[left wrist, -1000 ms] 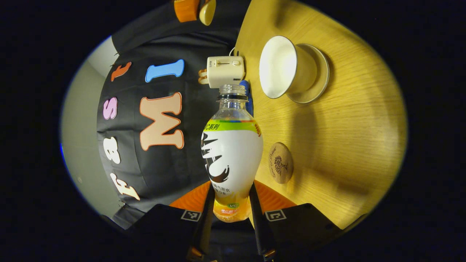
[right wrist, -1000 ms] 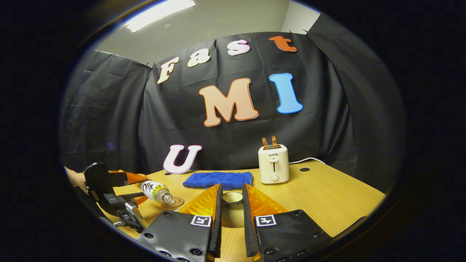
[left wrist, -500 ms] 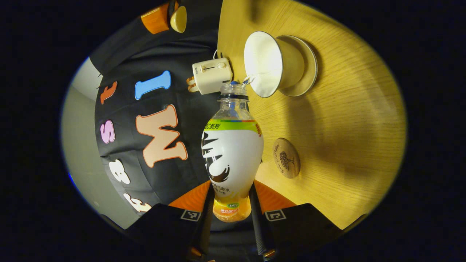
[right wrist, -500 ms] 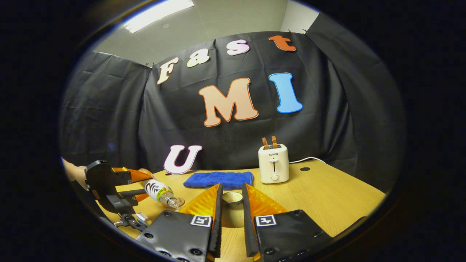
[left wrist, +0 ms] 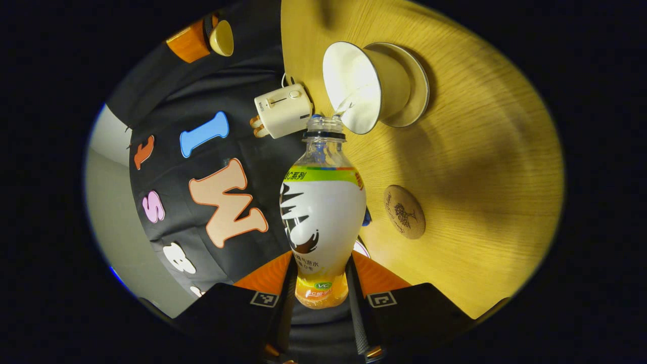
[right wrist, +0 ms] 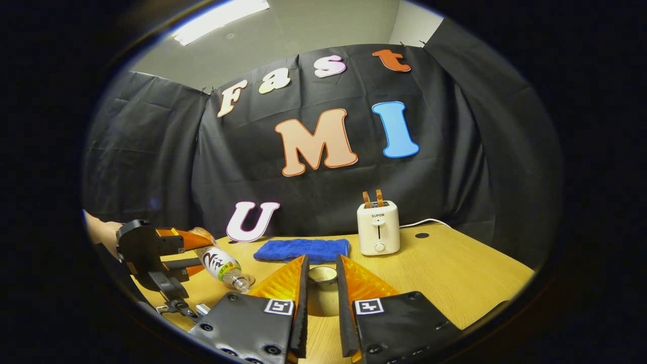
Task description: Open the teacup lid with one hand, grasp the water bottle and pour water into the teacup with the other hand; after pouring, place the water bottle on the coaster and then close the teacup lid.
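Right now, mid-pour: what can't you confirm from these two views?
- Water level in the teacup: left gripper view sees its mouth at a slant; too faint to tell.
- Teacup in the right gripper view: hidden behind the right gripper fingers and the water bottle.
- Teacup lid: its sides are covered by the fingers.
- Water bottle base: sits between the left gripper fingers, so contact there is unclear.

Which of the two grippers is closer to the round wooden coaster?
The left. The left gripper, clamped on the bottle, hangs just beside the coaster. The right gripper, holding the lid, is well beyond the teacup.
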